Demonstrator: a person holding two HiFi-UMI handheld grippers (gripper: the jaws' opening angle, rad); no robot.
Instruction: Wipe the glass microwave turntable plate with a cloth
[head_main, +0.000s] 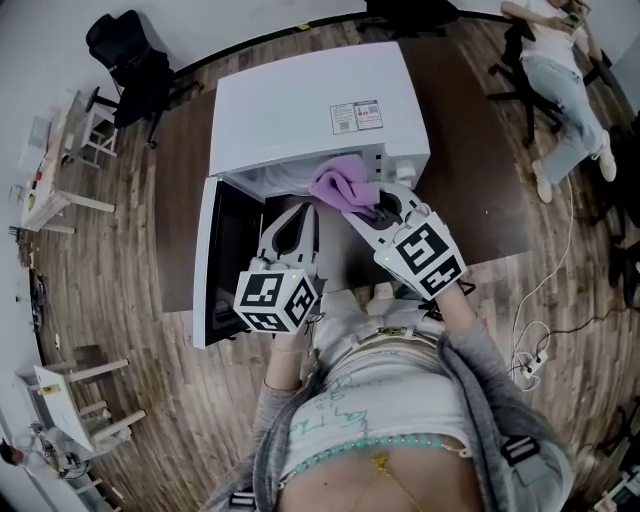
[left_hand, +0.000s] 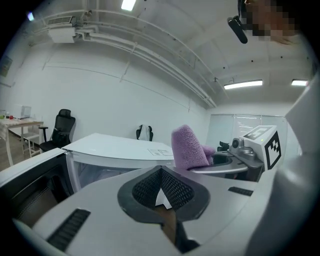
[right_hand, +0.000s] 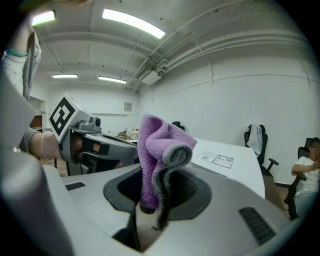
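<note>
Right hand-held gripper (head_main: 375, 207): pinching a purple cloth (head_main: 338, 183); a fold is clamped between its jaws, and the rest stands up in a bunch above the tips.
Left hand-held gripper (head_main: 305, 212): jaws pressed together with nothing between them; it hangs just beside the right one, on the door side.
Microwave (head_main: 300, 100): white, on a dark tabletop (head_main: 185, 200), with its door (head_main: 205, 265) swung open to the person's left.
Plate: not visible in any view. I judge it sits on the floor of the cavity (head_main: 285, 183), hidden under the microwave's top.
Key relation: both hand-held grippers point at the microwave's front, level with its upper edge. The cavity mouth lies ahead of them and lower. The cloth is over the right part of that upper edge, so the right hand is the one placed to carry it in.
Stage: wiping is not under way, as the cloth touches no glass.
Next move, as a judgement: lower the cloth into the opening, then press it flat on the plate.
Risk: the bunched cloth could catch on the opening's upper edge.
</note>
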